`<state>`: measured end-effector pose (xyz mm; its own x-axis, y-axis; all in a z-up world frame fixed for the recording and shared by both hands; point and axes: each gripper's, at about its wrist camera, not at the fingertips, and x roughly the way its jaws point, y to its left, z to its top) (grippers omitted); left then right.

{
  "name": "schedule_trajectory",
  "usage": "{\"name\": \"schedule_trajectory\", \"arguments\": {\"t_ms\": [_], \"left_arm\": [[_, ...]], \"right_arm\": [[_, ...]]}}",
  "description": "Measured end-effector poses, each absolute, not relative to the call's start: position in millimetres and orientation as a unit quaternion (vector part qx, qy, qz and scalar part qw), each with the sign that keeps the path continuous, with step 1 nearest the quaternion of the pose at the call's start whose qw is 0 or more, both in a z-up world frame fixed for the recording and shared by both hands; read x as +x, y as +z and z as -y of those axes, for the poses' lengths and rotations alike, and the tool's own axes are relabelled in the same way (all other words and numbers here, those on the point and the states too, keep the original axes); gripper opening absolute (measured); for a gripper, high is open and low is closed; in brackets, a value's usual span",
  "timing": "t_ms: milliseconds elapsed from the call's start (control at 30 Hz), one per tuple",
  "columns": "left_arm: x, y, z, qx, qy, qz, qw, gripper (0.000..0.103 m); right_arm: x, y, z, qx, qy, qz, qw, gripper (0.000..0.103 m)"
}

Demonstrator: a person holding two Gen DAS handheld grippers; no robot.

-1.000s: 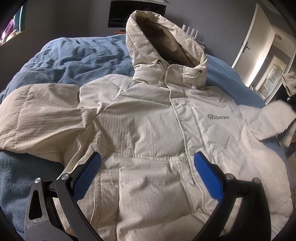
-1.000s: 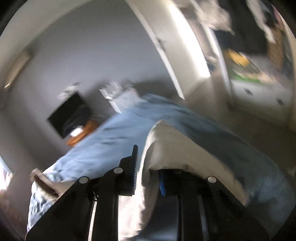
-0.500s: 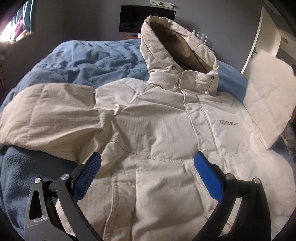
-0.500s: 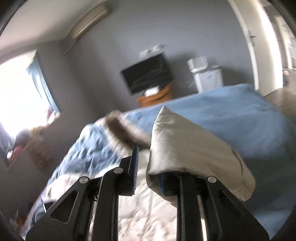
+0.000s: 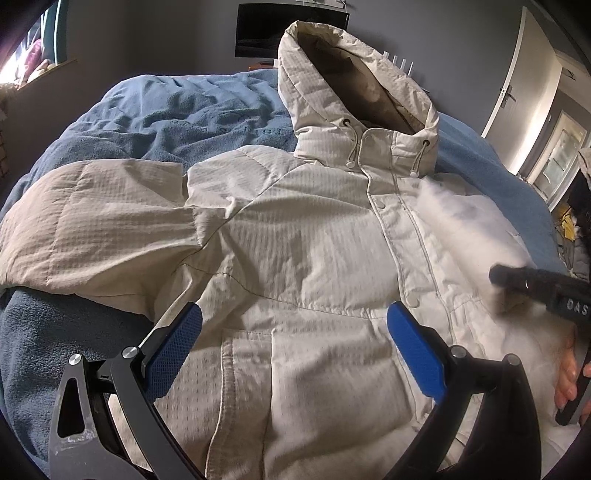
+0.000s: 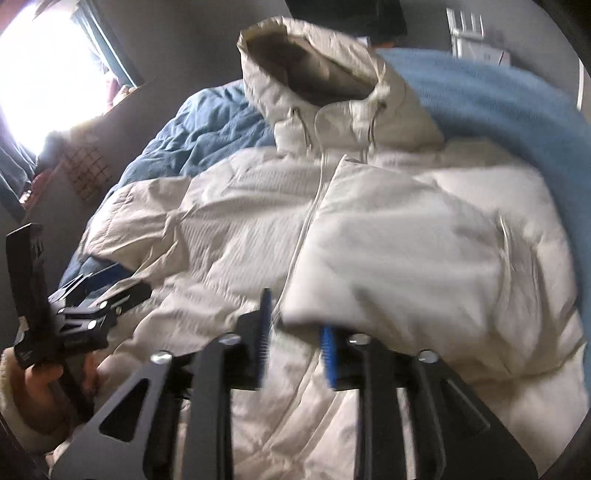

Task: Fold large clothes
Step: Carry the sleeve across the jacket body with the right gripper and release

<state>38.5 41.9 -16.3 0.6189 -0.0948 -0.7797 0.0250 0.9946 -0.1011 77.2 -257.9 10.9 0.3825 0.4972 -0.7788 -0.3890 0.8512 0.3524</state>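
A cream hooded puffer jacket [image 5: 303,258] lies face up on a blue bed; it also shows in the right wrist view [image 6: 236,229]. Its right sleeve [image 6: 406,243] is folded across the chest and shows blurred in the left wrist view [image 5: 472,229]. Its other sleeve [image 5: 92,229] lies spread out to the left. My left gripper [image 5: 291,336] is open and empty over the jacket's lower front. My right gripper [image 6: 295,336] has its jaws partly apart at the sleeve's cuff end, which lies between and just beyond the blue pads [image 6: 328,354].
A blue blanket [image 5: 177,110] covers the bed around the jacket. A dark screen [image 5: 288,26] hangs on the grey wall behind. A door [image 5: 524,74] stands at the right and a bright window [image 6: 44,74] at the left.
My right gripper swung the right sleeve up off the bed's side and laid it across the jacket's chest. Its jaws have spread from their tight grip. My left gripper stayed open over the lower front.
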Motion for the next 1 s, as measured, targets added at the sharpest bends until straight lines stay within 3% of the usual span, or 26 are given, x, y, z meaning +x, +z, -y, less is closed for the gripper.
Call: {"name": "schedule_trajectory", "arguments": {"t_ms": [67,267,600,933,1000], "left_arm": [[37.9,-15.7,-39.0,-0.035,-0.033,-0.437,0.898,0.096],[33.4,0.8,-22.3,-0.045,-0.059,-0.439,0.895,0.096],[63.4,38.2,115.9,0.142,-0.165,-0.431,0.876,0.096],[76.3,-39.2,215.1,0.266,-0.231,-0.451,0.82,0.09],[78.0,-55.2,221.4,0.29,-0.222,-0.454,0.813,0.078]], "right_arm": [[69.4,16.6,265.6,0.059,0.273,-0.483,0.83,0.063],[39.7,53.1,291.0,-0.009,0.251,-0.415,0.874,0.094],[49.6,74.7,399.5,0.098,0.055,-0.302,0.947,0.095],[73.8,35.0,449.2,0.156,0.05,-0.34,0.926,0.095],[78.8,26.6,445.1,0.147,0.053,-0.345,0.925,0.095]]}}
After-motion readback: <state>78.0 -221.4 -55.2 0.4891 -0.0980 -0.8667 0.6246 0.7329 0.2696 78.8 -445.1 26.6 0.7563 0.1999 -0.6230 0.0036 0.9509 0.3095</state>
